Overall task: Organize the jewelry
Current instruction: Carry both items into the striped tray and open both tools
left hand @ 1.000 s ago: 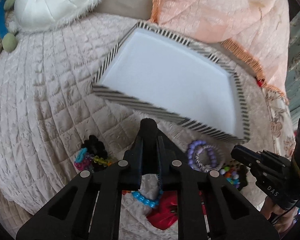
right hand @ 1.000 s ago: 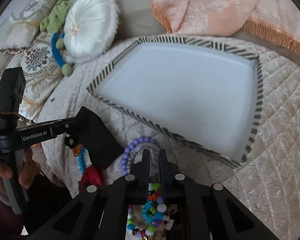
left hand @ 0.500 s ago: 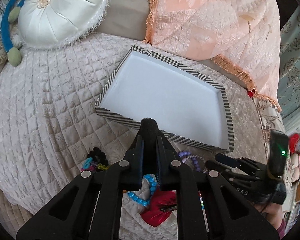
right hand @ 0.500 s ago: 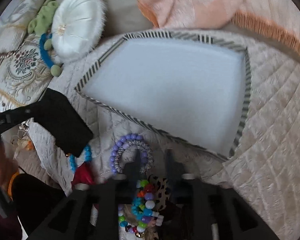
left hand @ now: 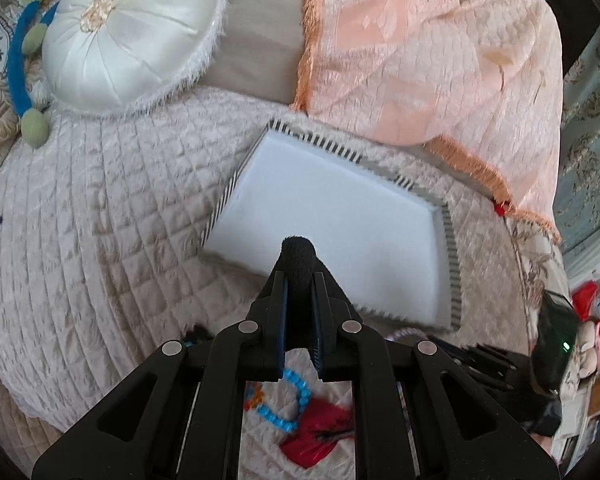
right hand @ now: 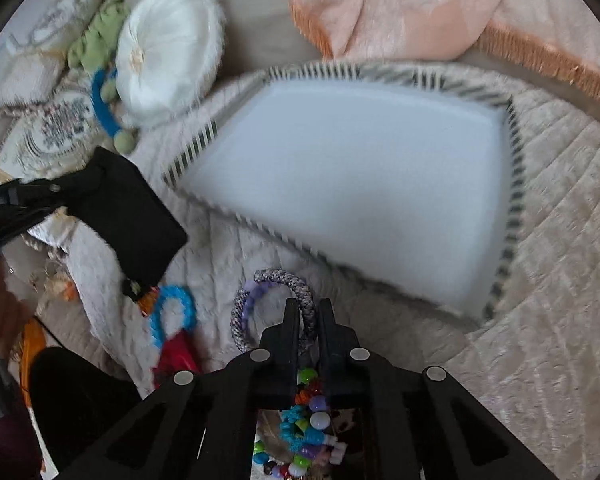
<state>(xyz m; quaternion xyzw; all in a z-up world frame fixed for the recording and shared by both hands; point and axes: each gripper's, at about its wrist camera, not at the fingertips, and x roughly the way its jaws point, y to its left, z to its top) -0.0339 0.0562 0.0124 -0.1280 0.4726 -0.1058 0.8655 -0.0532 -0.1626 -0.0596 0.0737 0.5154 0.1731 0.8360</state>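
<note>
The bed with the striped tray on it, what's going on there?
A person is sorting jewelry on a quilted bedspread with a handheld gripper in each hand. The left gripper is shut on a black fuzzy piece, held up by the near edge of the striped tray. The right gripper has just closed its jaws on a grey braided bracelet on the quilt. The tray is empty; a blue bead bracelet and mixed beads lie loose in front of it.

Soft, even daylight fills both fisheye views, casting only faint shadows. The white tray (left hand: pixel 340 216) glares pale blue, nearly featureless. Motion blur smears its striped rim and the quilted bed (right hand: pixel 560 280); dark vignetting curves the corners.
</note>
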